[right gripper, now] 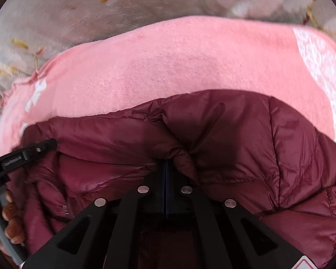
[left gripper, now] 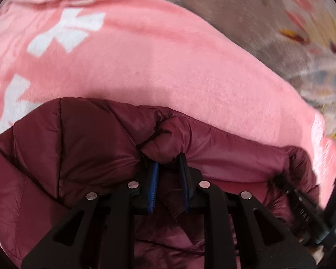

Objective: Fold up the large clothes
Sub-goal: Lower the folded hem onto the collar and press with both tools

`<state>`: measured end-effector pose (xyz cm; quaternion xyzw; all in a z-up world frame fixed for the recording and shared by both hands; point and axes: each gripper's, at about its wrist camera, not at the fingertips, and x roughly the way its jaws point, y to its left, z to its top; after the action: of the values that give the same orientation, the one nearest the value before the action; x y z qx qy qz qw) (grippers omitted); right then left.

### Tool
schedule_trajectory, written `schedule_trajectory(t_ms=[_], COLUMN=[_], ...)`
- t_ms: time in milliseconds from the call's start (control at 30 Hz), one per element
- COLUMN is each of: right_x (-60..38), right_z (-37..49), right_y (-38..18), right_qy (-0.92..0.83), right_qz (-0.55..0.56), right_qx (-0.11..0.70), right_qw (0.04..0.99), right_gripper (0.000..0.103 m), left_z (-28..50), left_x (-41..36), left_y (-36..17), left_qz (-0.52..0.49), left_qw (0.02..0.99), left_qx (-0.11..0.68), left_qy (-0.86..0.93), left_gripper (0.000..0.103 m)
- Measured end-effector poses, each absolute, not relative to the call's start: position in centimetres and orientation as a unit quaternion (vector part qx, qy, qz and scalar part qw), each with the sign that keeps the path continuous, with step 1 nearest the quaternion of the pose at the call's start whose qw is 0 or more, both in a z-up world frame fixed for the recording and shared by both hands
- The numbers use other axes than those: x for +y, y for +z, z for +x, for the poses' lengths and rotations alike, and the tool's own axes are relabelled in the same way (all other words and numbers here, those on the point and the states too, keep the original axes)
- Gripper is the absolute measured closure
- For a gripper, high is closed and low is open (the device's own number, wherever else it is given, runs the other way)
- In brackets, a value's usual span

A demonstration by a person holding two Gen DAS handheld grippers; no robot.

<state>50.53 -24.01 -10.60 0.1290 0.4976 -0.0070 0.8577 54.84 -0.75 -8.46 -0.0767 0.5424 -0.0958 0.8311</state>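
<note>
A maroon puffer jacket [left gripper: 89,148] [right gripper: 246,139] lies bunched on a pink blanket. My left gripper [left gripper: 168,160] points steeply down at its top edge. A puffy fold of the jacket sits squeezed between the blue pads [left gripper: 154,174], which stand a little apart. My right gripper [right gripper: 165,164] has its jaws fully together, and the jacket's fabric puckers into its tip. Each gripper shows in the other's view: the right one [left gripper: 277,180] at the jacket's right end, the left one [right gripper: 51,144] at its left end.
The pink blanket [left gripper: 156,56] [right gripper: 179,62] with white markings spreads under and beyond the jacket. Under it lies a grey floral bed cover [left gripper: 280,33] [right gripper: 78,18]. A person's hand [right gripper: 11,219] holds the left gripper's handle at the right wrist view's left edge.
</note>
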Motion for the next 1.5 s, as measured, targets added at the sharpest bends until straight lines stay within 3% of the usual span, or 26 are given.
schedule_trajectory(t_ms=[233,367,600,867,1500], right_x=[-22.1,-21.6,-21.8,-21.9,-22.7], right_z=[51.2,51.8,49.6,51.8,52.8], right_y=[-10.6,-10.4,-5.0,-9.2,-11.4], right_qy=[-0.053,-0.056,-0.032,-0.053,-0.036], right_qz=[0.039,0.038,0.079,0.047,0.082], right_qx=[0.472,0.469,0.409,0.463,0.467], right_qw=[0.879,0.88,0.908,0.883,0.879], right_gripper=[0.103,0.103,0.103,0.103,0.103], left_z=[52.2,51.8,51.4,51.4,52.1], left_x=[-2.3,-2.1,-2.3,-1.9,-3.0], left_y=[-9.3,-9.5,-9.3,-9.4,-9.7], left_qz=[-0.003,0.004,0.001,-0.001,0.008], left_qw=[0.882,0.891,0.894,0.894,0.892], left_qx=[0.465,0.448,0.443,0.443,0.446], left_qy=[-0.08,-0.073,-0.074,-0.075,-0.069], left_gripper=[0.085,0.085,0.085,0.085,0.085])
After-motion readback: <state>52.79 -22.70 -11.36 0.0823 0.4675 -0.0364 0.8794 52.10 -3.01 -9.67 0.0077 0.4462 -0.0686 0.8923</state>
